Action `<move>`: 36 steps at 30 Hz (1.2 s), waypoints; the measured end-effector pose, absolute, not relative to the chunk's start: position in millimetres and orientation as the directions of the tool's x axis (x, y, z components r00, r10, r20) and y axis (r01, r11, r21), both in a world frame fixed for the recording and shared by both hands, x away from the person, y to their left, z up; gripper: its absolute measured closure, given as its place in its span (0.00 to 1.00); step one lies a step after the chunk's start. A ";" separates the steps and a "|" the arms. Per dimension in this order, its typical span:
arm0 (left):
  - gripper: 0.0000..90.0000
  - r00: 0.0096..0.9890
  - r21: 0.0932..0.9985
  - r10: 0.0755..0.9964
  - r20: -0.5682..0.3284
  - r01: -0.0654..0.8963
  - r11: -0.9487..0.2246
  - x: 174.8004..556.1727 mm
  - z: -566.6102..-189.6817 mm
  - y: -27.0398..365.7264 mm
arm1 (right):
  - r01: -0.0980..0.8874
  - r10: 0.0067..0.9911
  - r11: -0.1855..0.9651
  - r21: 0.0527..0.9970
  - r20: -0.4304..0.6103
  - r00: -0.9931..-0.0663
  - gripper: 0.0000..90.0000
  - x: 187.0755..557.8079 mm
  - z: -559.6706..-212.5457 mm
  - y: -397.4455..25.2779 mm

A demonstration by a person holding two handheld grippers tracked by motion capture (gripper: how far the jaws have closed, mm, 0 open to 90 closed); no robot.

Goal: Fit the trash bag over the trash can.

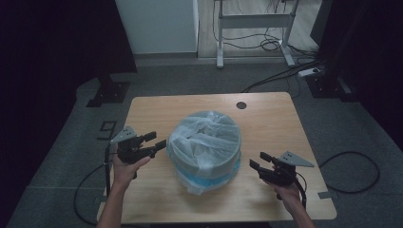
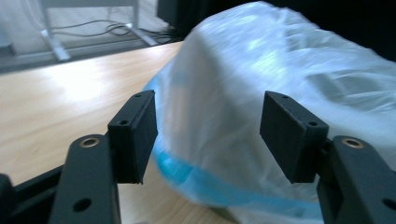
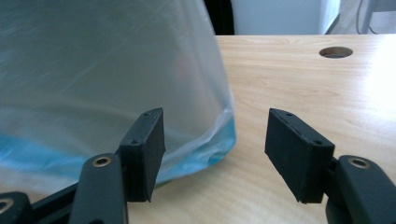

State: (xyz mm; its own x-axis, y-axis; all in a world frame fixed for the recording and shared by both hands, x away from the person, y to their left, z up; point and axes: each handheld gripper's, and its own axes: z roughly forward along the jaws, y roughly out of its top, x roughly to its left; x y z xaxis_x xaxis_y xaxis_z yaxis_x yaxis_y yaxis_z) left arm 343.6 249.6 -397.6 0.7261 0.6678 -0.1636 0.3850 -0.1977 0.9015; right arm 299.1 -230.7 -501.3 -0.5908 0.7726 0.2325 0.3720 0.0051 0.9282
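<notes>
A round grey bin lined with a translucent white plastic bag (image 1: 205, 147) stands in the middle of the wooden table (image 1: 266, 118); a blue band of the bag (image 1: 204, 183) shows near its base. My left gripper (image 1: 156, 140) is open just left of the bin, jaws pointing at its side. In the left gripper view the bag (image 2: 261, 93) bulges close ahead between the spread jaws of the left gripper (image 2: 210, 140). My right gripper (image 1: 259, 160) is open a little right of the bin's base. The right gripper view has the bag's wall (image 3: 107, 79) at the left, beyond the right gripper (image 3: 215, 154).
A round cable hole (image 1: 241, 105) sits near the table's far edge. Behind the table stand a white desk frame (image 1: 254, 21) and a power strip (image 1: 310, 72) with cables on the grey floor. A black cable loop (image 1: 351, 171) lies right of the table.
</notes>
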 end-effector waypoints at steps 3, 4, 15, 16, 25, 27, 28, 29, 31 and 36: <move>0.42 0.765 0.899 0.631 -0.129 0.359 -0.251 349.6 -386.8 237.2 | 0.369 0.763 0.004 0.929 0.236 -0.602 0.41 289.6 -506.1 -235.2; 0.43 0.776 0.897 0.619 -0.121 0.352 -0.266 352.1 -383.3 233.2 | 0.369 0.760 0.001 0.929 0.239 -0.604 0.41 287.0 -507.9 -236.9; 0.54 0.855 0.865 0.510 -0.090 0.321 -0.385 375.3 -360.1 199.3 | 0.386 0.768 -0.014 0.922 0.257 -0.586 0.42 279.7 -516.4 -247.8; 0.59 0.862 0.859 0.499 -0.092 0.322 -0.398 377.5 -359.3 196.4 | 0.389 0.769 -0.018 0.921 0.262 -0.584 0.42 279.8 -516.9 -247.9; 0.74 0.880 0.775 0.470 -0.076 0.348 -0.527 397.9 -355.2 163.8 | 0.400 0.760 -0.028 0.916 0.279 -0.586 0.44 278.8 -520.0 -245.7; 0.75 0.886 0.741 0.458 -0.066 0.351 -0.572 400.3 -356.7 156.5 | 0.402 0.760 -0.025 0.915 0.279 -0.587 0.44 278.9 -520.8 -245.9; 0.76 0.889 0.725 0.454 -0.060 0.352 -0.593 400.9 -357.4 153.0 | 0.403 0.760 -0.025 0.915 0.279 -0.586 0.44 278.9 -521.0 -246.0; 0.76 0.891 0.709 0.451 -0.059 0.355 -0.609 401.0 -358.2 149.5 | 0.403 0.760 -0.025 0.915 0.279 -0.586 0.45 278.8 -521.2 -246.2; 0.76 0.897 0.676 0.439 -0.055 0.357 -0.644 401.0 -360.1 143.5 | 0.404 0.762 -0.028 0.914 0.282 -0.584 0.45 278.9 -520.9 -246.6; 0.77 0.902 0.630 0.427 -0.054 0.363 -0.687 402.0 -362.5 136.6 | 0.407 0.759 -0.030 0.913 0.285 -0.585 0.45 279.1 -520.8 -245.9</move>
State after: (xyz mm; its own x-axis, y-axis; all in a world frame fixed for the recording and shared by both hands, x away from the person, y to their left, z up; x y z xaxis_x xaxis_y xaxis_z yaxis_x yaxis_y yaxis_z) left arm 402.0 136.6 -362.5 0.9024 0.4275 -0.0545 0.3633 -0.6867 0.6296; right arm 279.1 -245.9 -520.8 -0.5849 0.7593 0.2852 0.4069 -0.0295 0.9130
